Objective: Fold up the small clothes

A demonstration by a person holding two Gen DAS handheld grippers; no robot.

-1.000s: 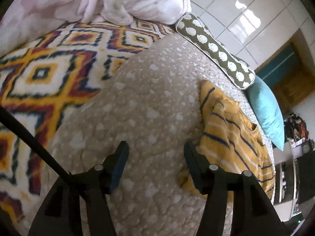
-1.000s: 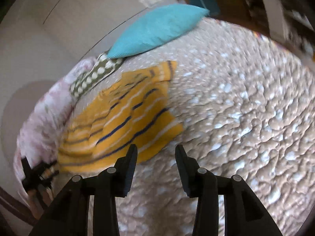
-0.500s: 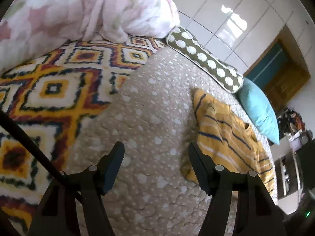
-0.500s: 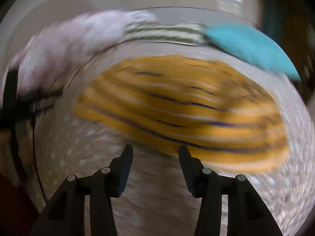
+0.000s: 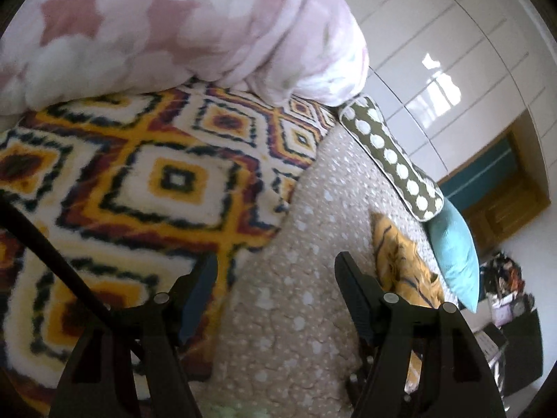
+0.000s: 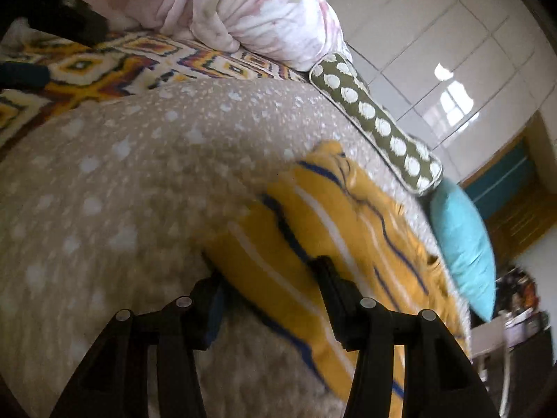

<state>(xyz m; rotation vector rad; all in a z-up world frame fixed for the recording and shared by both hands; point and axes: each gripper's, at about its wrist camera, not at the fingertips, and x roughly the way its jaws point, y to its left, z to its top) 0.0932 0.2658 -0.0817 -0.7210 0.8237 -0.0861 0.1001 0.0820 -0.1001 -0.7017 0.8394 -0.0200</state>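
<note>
A yellow shirt (image 6: 330,216) with blue and white stripes lies crumpled on the beige spotted bedcover (image 6: 122,174). My right gripper (image 6: 267,273) hovers low over its near corner. Its fingers stand apart on either side of the hem and do not press it. In the left wrist view the shirt (image 5: 400,261) lies beyond the right finger. My left gripper (image 5: 276,261) is over bare bedcover (image 5: 306,216) at the blanket's edge, its jaws opening with nothing between them.
A bright diamond-patterned blanket (image 5: 156,174) covers the bed to the left, with a pink floral duvet (image 5: 174,28) heaped behind it. A green polka-dot bolster (image 6: 376,122) and a teal pillow (image 6: 459,244) lie along the far edge by the white wardrobe. A black rod (image 5: 52,250) crosses the lower left.
The right gripper swept across the bed, rolled over and came down at the shirt's near corner. The left gripper slid left toward the patterned blanket, away from the shirt, and its jaws widened.
</note>
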